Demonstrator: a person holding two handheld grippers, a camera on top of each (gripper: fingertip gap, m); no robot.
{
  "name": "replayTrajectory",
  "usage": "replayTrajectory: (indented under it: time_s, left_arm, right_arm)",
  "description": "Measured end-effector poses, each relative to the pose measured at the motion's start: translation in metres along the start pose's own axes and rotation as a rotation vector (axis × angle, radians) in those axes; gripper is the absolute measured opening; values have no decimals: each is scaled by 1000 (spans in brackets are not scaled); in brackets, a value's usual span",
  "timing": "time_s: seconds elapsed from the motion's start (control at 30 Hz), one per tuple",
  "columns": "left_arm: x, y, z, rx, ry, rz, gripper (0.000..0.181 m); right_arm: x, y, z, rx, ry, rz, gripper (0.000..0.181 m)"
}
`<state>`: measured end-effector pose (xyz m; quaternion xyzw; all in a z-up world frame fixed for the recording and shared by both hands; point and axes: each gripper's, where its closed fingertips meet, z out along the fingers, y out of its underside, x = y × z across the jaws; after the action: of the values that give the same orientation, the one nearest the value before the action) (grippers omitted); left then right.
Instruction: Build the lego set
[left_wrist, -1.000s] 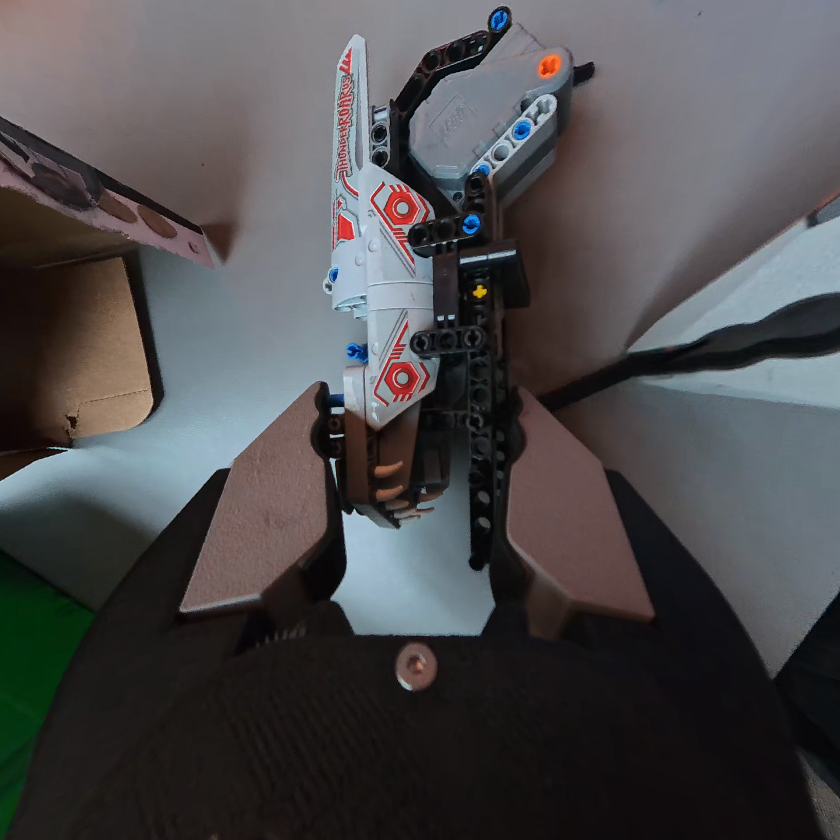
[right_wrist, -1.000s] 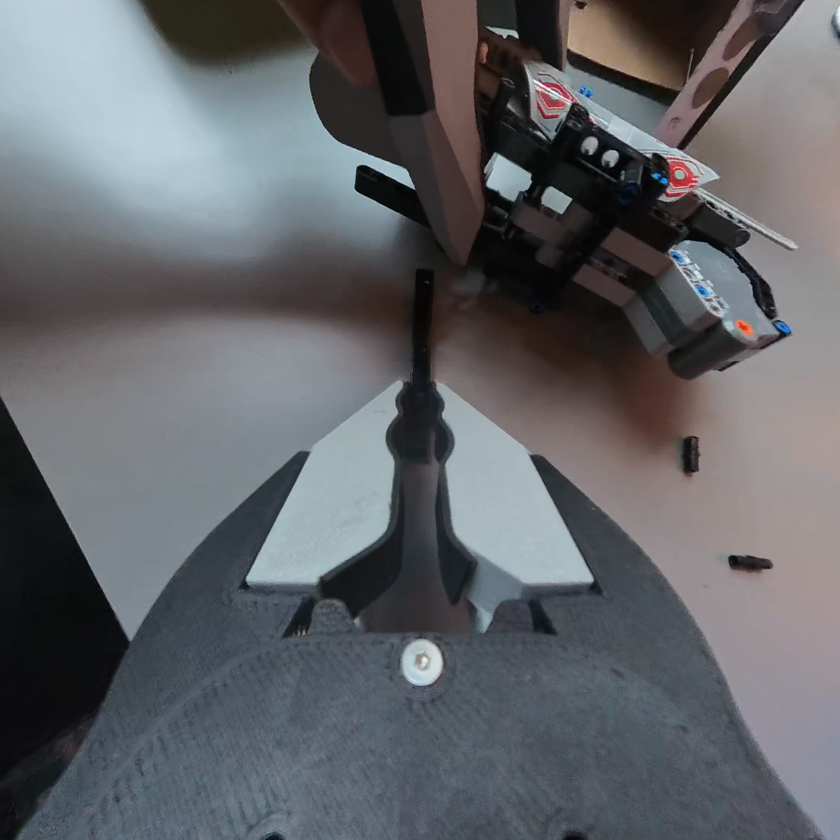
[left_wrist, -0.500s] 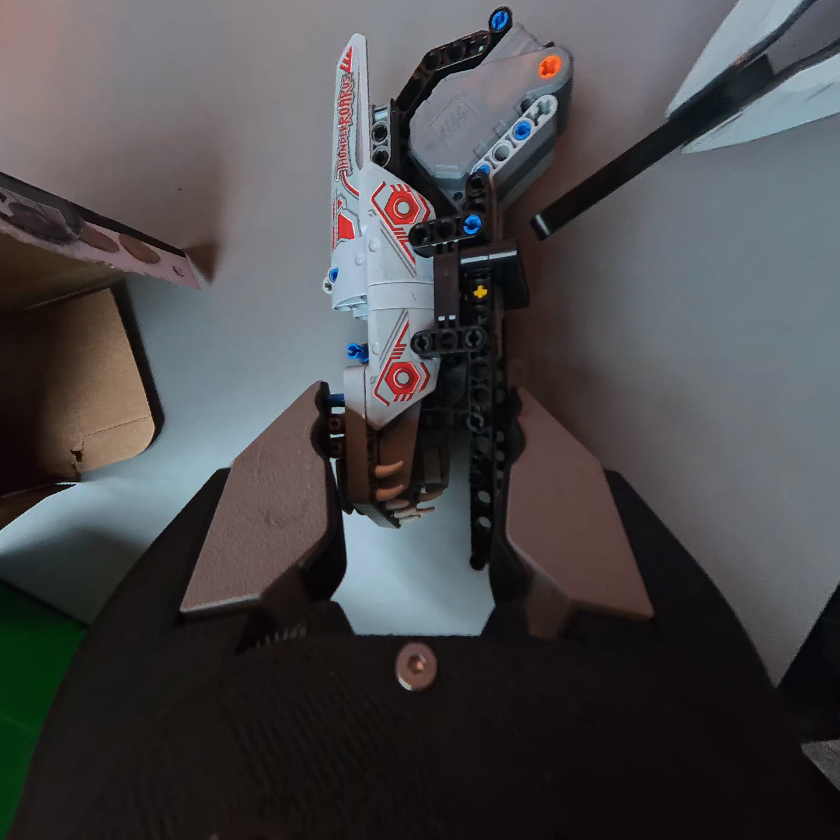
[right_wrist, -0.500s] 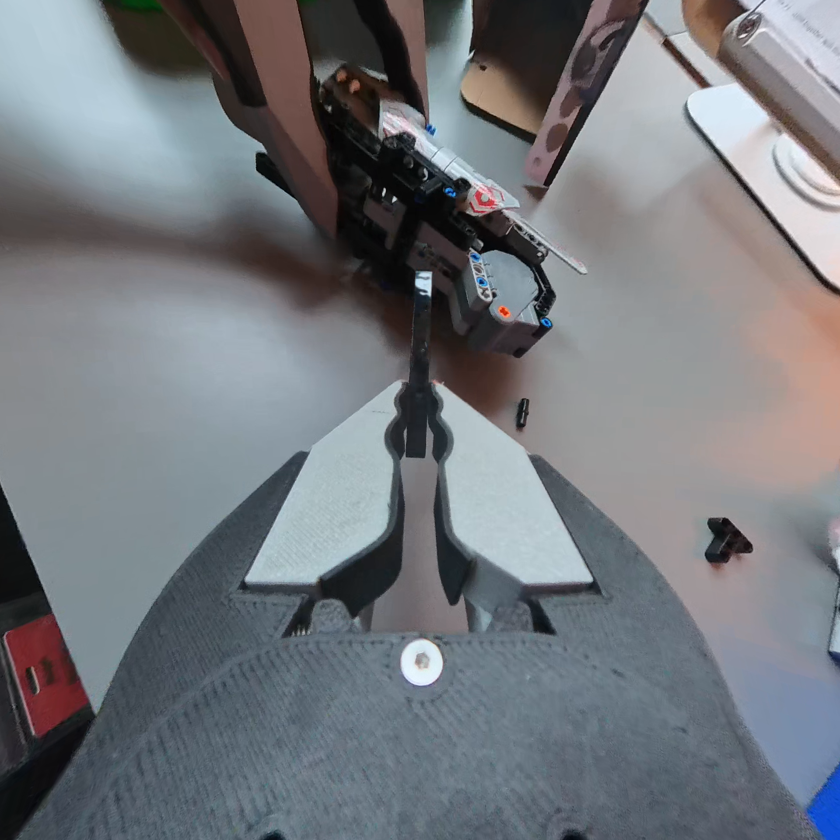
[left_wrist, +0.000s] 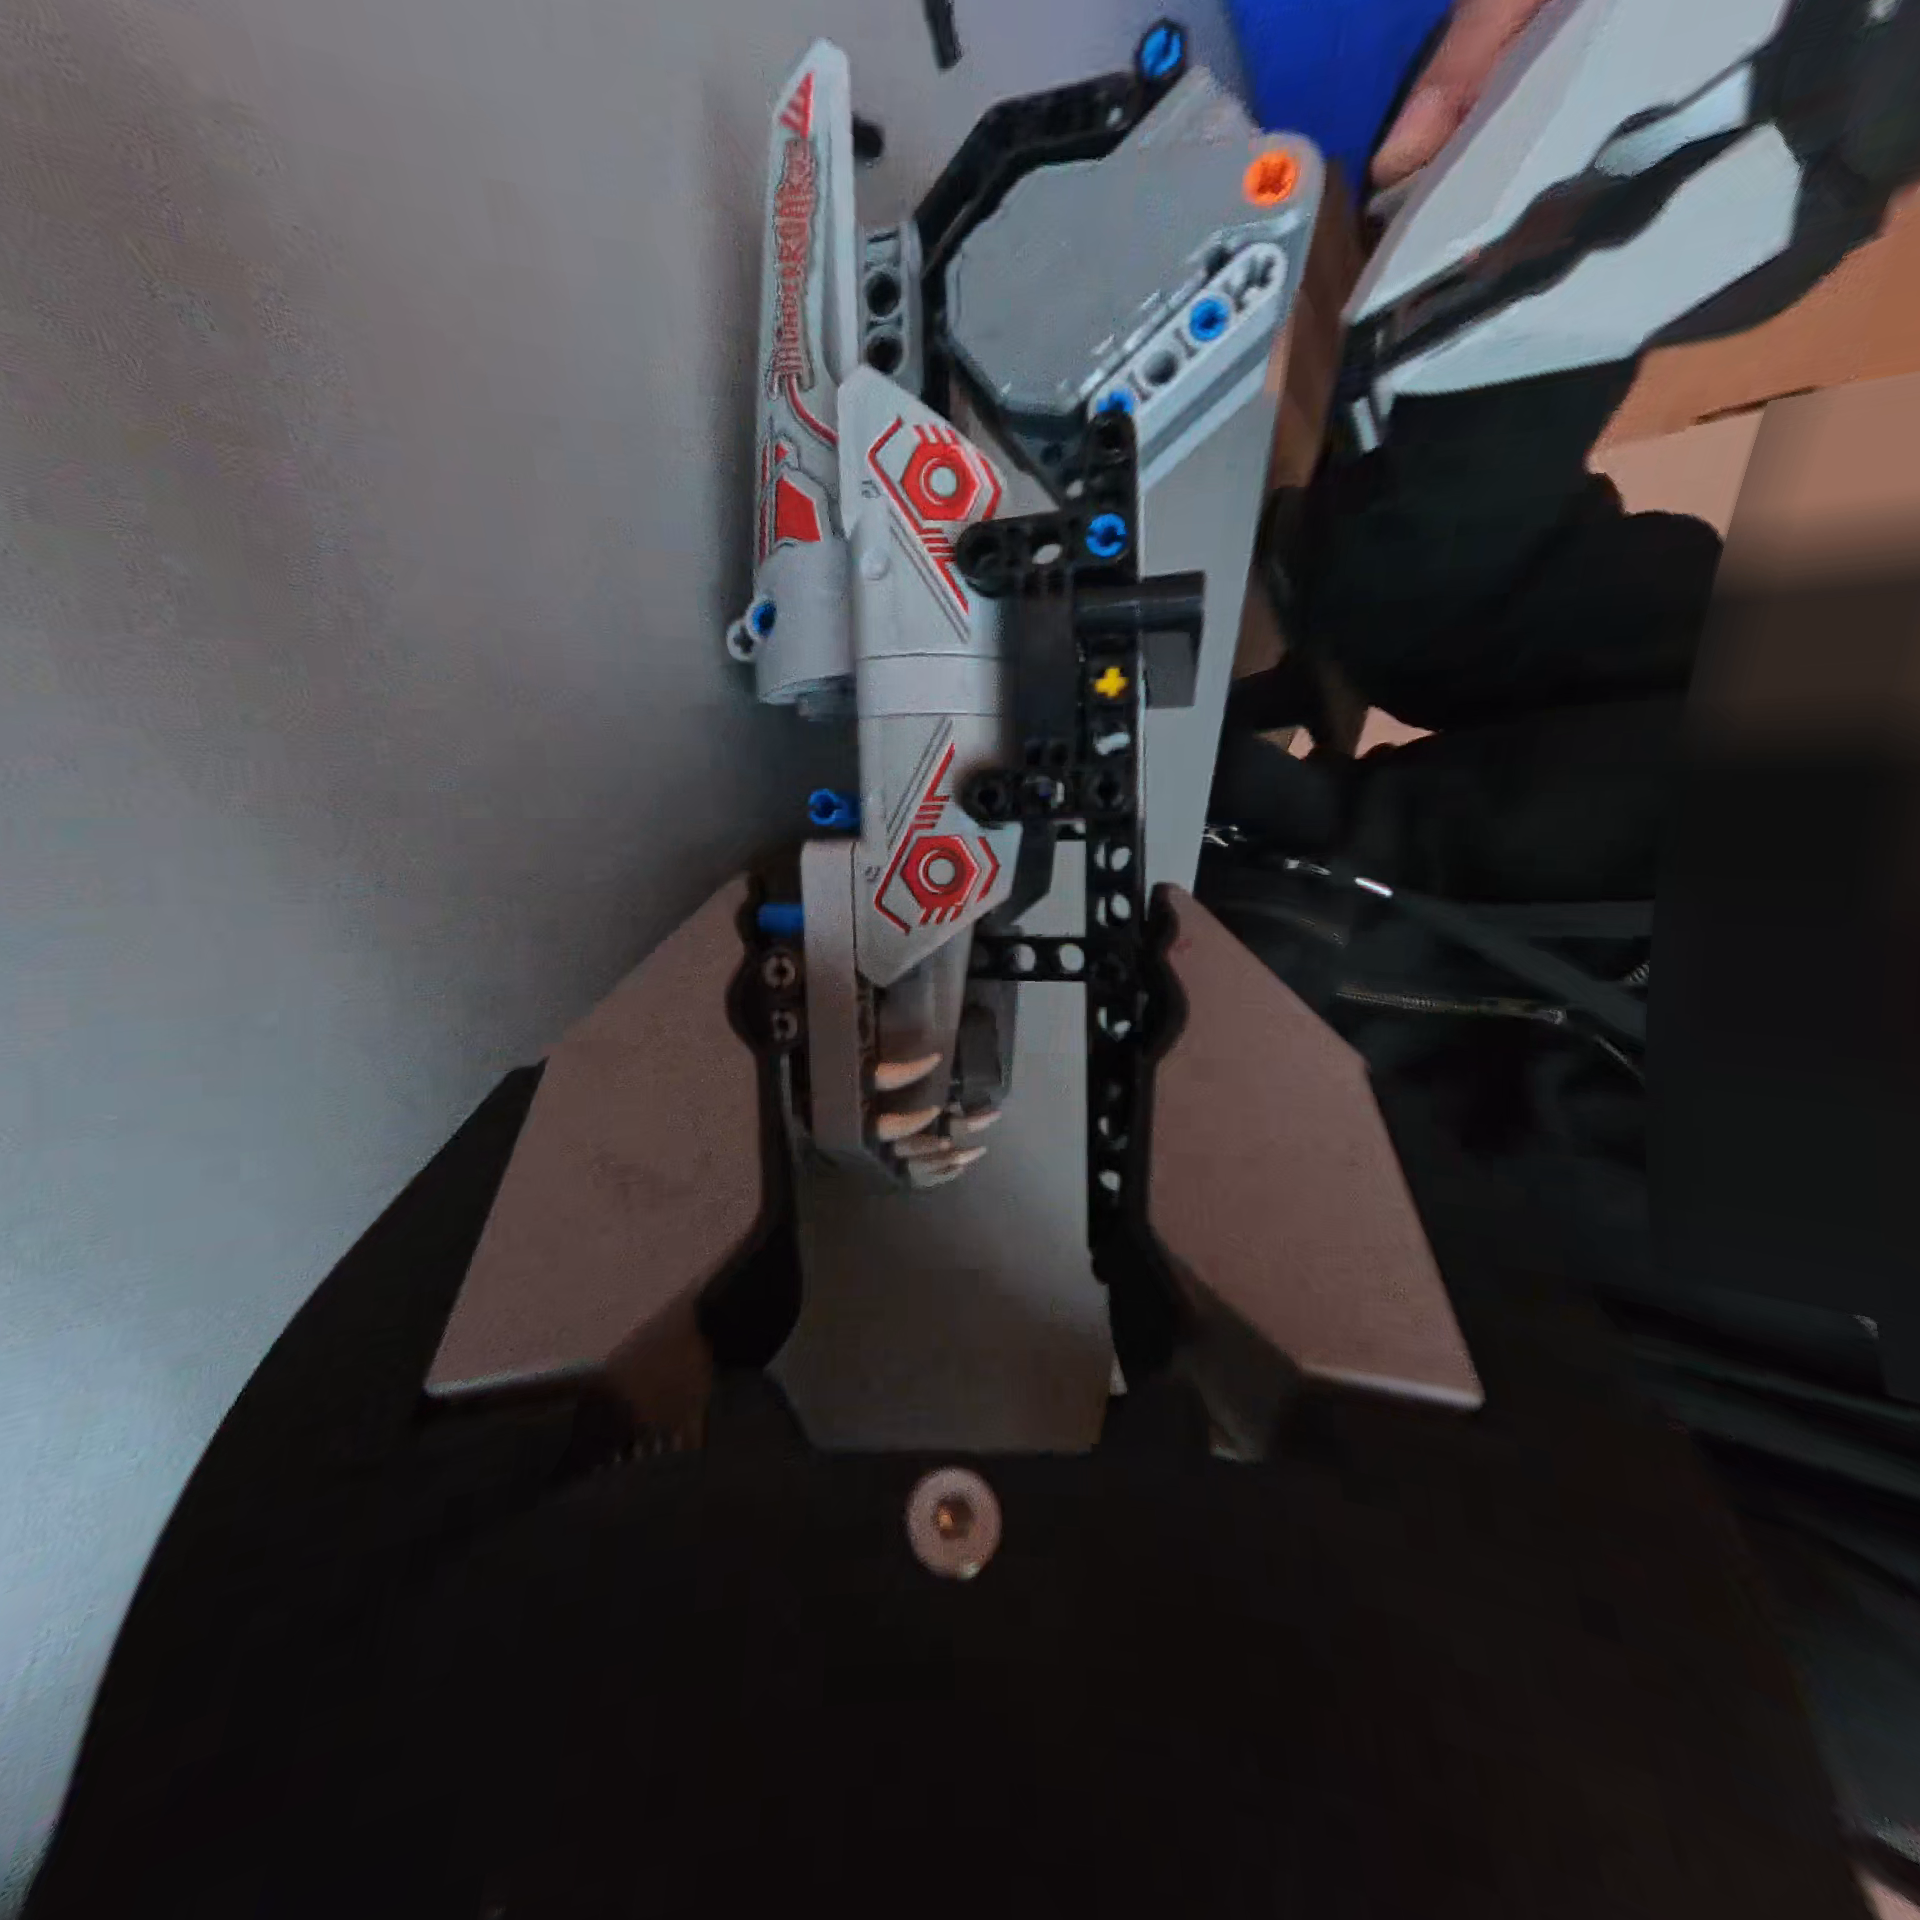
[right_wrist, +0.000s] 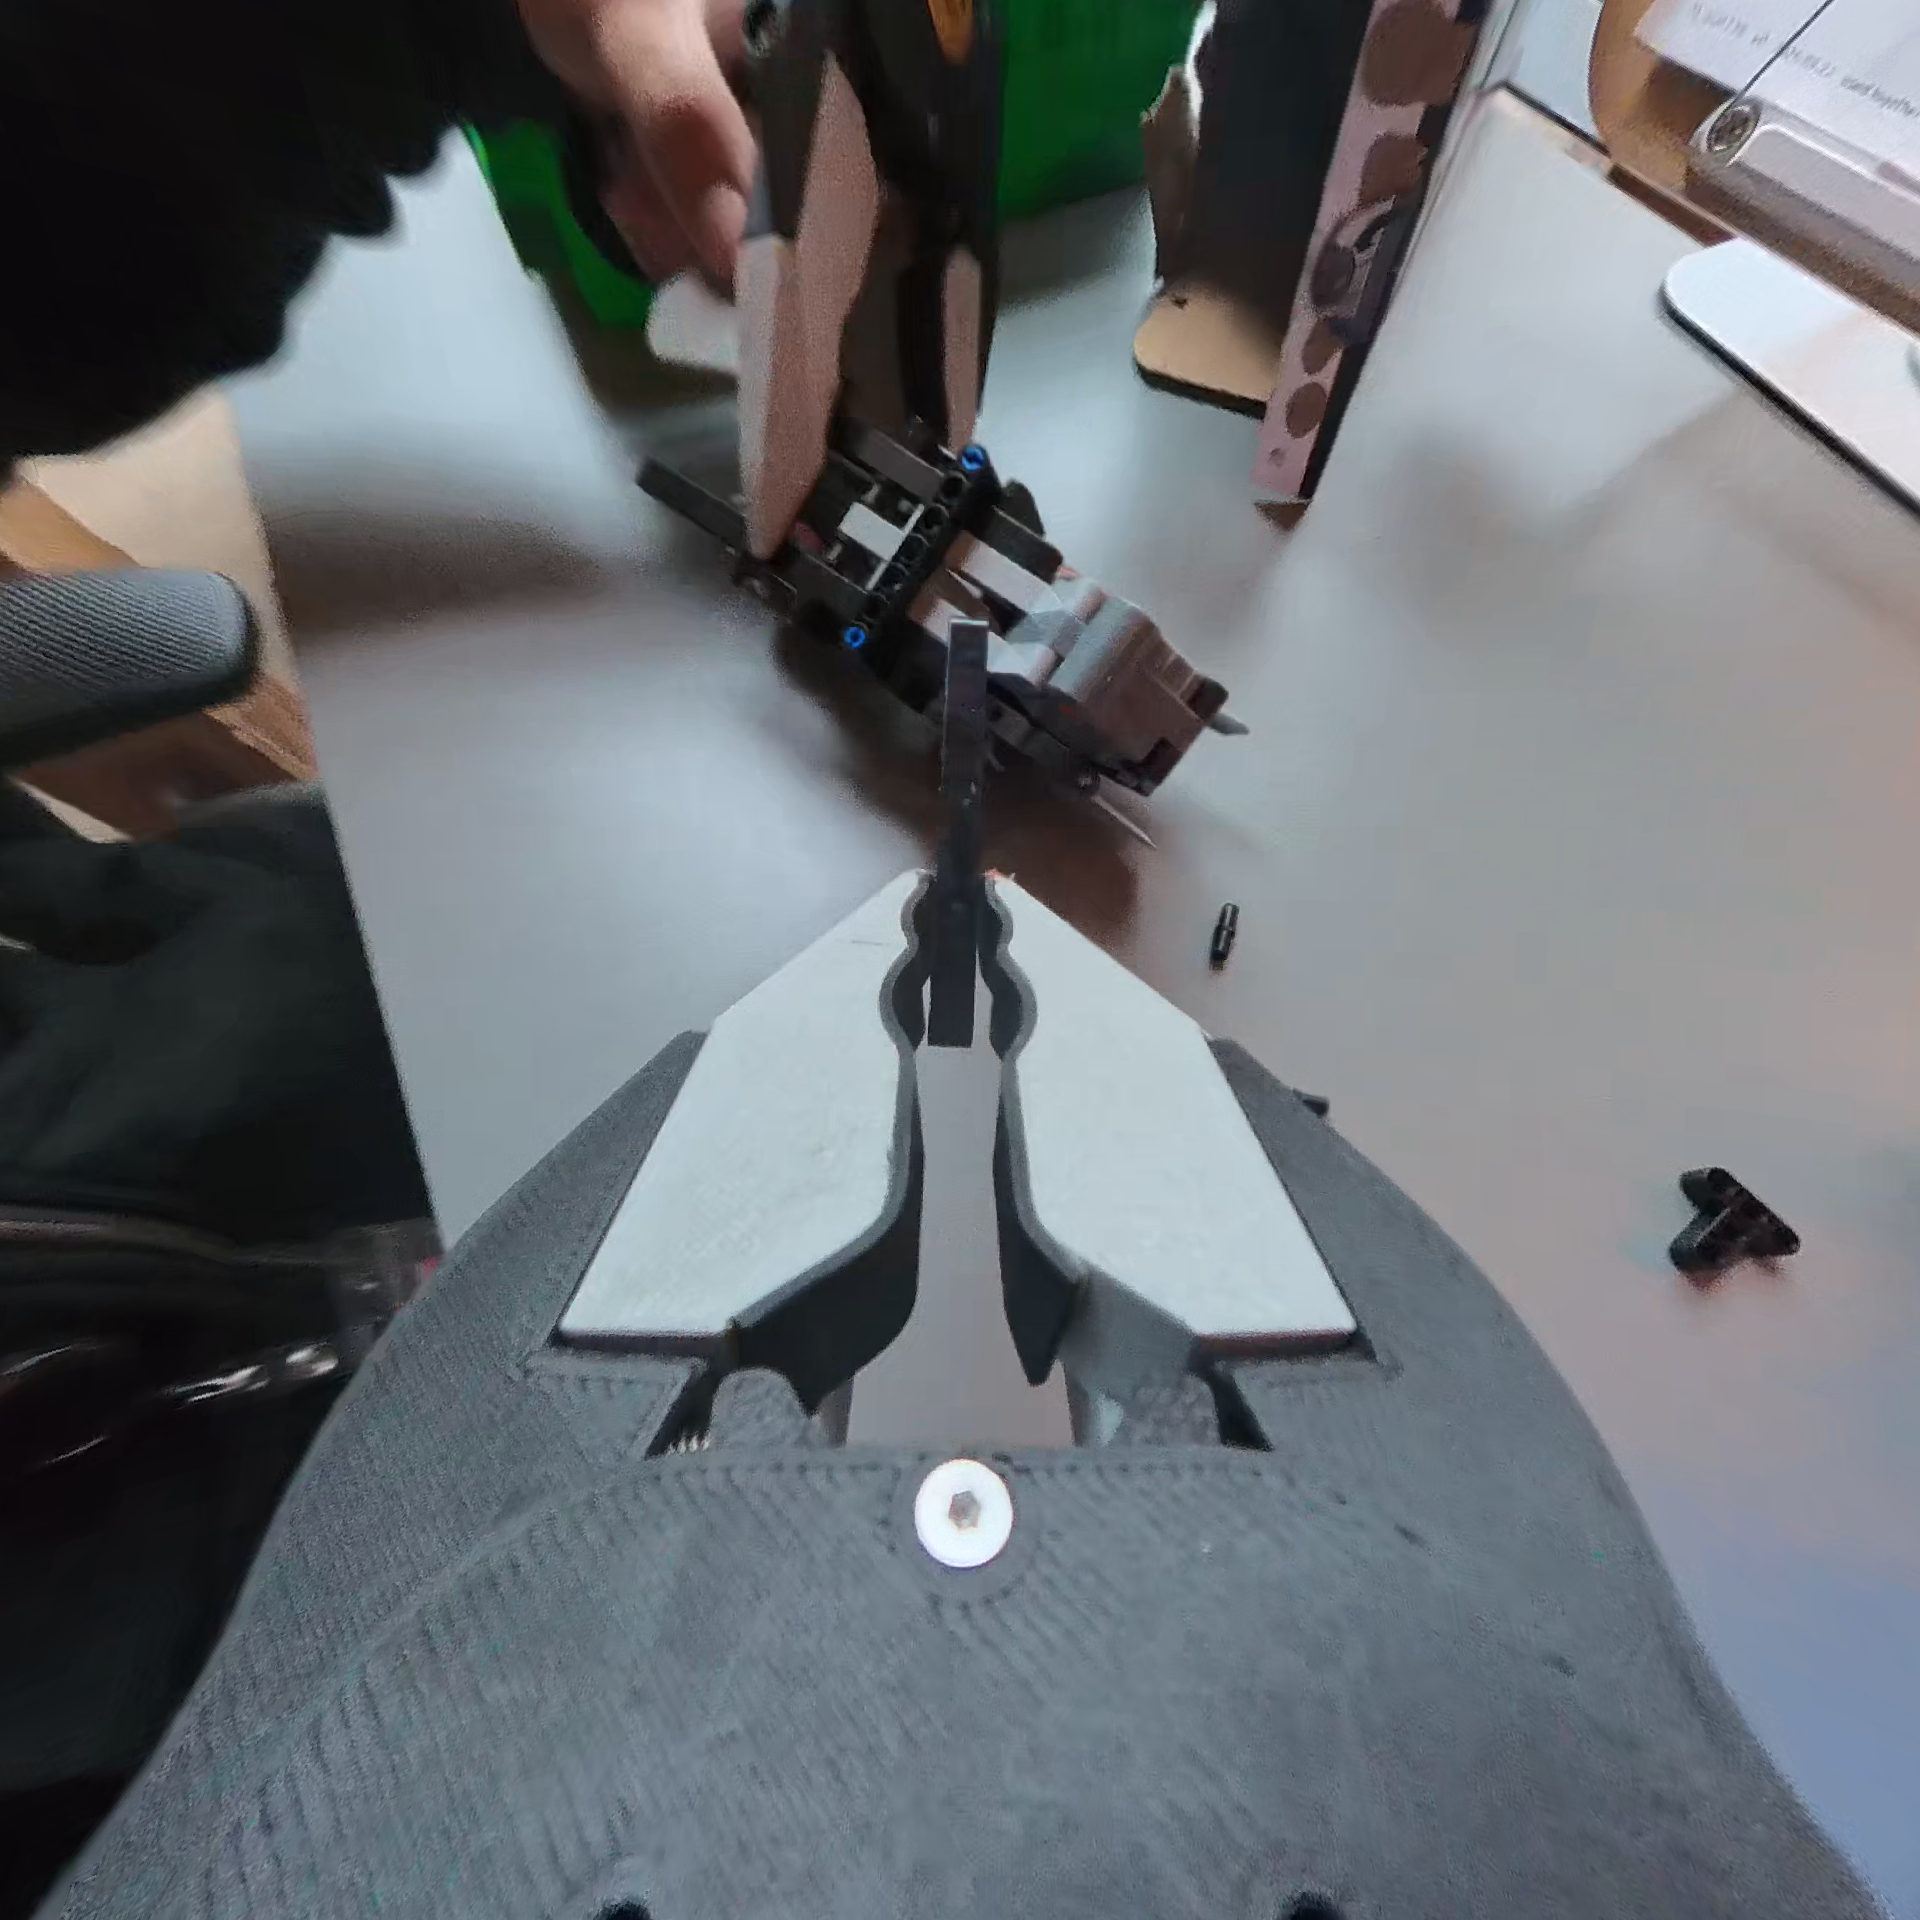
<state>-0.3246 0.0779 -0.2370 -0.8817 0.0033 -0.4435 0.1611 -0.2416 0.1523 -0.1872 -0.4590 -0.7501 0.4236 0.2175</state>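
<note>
Pale, smooth counter: left hand-held gripper clamps the angular lego model; right hand-held gripper pinches a slim black beam just short of it.

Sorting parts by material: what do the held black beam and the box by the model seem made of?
Black beam: apparently hard moulded plastic, matte with slight sheen on its straight edges. Box: apparently cardboard, with raw brown cut edges and a printed outer face.

A pale grey tabletop carries a cardboard box, with a padded chair armrest beside its edge.
</note>
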Motion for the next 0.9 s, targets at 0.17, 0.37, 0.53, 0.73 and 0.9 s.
replayTrajectory:
  time_s: [0.17,0.37,0.53,0.73,0.9]
  left_arm:
    - [-3,3,0,-22,-17,162,70]
    - [-2,0,3,-44,26,212,70]
    - [0,-6,5,32,83,221,71]
    - [3,-3,5,139,127,219,71]
    - [3,-1,5,137,130,222,71]
  right_arm:
    - [-3,-17,-22,59,-115,47,4]
    - [1,-19,-22,56,-121,-10,4]
    - [0,-5,-13,26,-169,-18,4]
    - [-2,8,-13,73,-234,53,4]
    - [-9,15,-13,74,-300,96,4]
